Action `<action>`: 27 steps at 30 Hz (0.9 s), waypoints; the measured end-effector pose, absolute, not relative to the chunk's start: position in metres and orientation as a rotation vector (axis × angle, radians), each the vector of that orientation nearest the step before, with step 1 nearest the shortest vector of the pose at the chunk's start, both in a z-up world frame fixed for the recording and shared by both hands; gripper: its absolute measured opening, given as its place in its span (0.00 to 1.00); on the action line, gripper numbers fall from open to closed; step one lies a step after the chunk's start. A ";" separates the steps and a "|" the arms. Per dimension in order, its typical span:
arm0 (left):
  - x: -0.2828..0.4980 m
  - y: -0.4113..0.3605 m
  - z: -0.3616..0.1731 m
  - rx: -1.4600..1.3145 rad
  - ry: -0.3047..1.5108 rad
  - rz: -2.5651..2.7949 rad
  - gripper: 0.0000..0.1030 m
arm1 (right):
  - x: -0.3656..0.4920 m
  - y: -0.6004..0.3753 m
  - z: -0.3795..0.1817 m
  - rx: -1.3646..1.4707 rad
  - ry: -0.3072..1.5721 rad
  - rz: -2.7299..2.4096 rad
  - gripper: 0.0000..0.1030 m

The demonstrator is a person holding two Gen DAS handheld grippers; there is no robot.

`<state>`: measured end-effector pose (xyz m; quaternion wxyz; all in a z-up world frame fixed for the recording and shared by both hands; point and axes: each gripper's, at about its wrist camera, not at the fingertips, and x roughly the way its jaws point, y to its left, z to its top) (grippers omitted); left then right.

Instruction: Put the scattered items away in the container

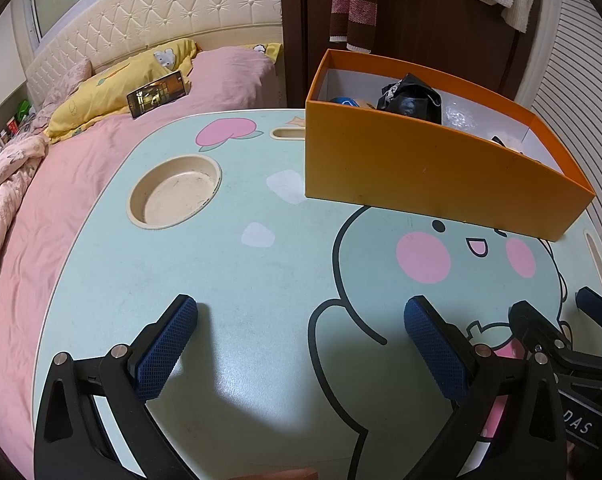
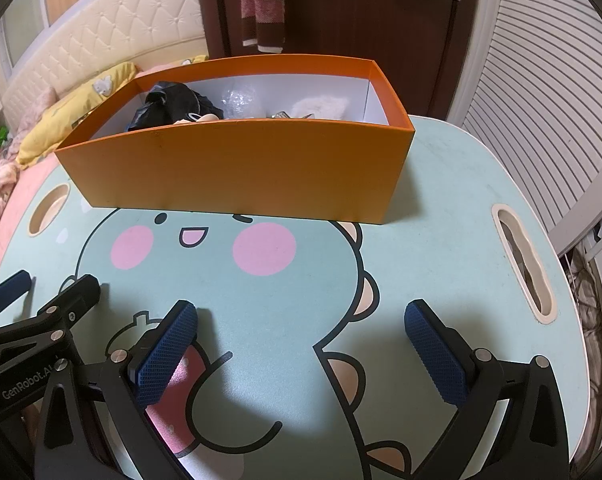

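Note:
An orange box (image 1: 421,164) with a white inside stands at the far side of the pale green cartoon lap table (image 1: 237,280); it also shows in the right wrist view (image 2: 241,168). Inside it lie a black crumpled item (image 1: 411,96), a clear plastic piece (image 2: 237,101), a white fluffy item (image 2: 321,106) and other small things. My left gripper (image 1: 301,344) is open and empty, low over the table's near part. My right gripper (image 2: 301,348) is open and empty, beside it on the right. Each gripper shows at the edge of the other's view.
The table has a round cup recess (image 1: 177,190) at left and a handle slot (image 2: 525,264) at right. A bed with pink bedding (image 1: 61,184), a yellow pillow and a phone (image 1: 157,94) lies to the left. A dark wardrobe and slatted door stand behind.

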<state>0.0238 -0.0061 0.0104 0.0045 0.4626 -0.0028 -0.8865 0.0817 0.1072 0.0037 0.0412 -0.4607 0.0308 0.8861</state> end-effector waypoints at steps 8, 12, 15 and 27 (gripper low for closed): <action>0.021 -0.008 0.009 1.446 -0.004 -2.773 1.00 | 0.081 0.107 0.004 -1.411 0.095 2.713 1.00; 0.020 -0.009 0.009 1.446 -0.004 -2.773 1.00 | 0.081 0.107 0.004 -1.411 0.094 2.713 1.00; 0.021 -0.009 0.009 1.447 -0.004 -2.773 1.00 | 0.081 0.107 0.004 -1.411 0.094 2.713 1.00; 0.020 -0.009 0.009 1.447 -0.004 -2.773 1.00 | 0.081 0.106 0.004 -1.411 0.095 2.713 1.00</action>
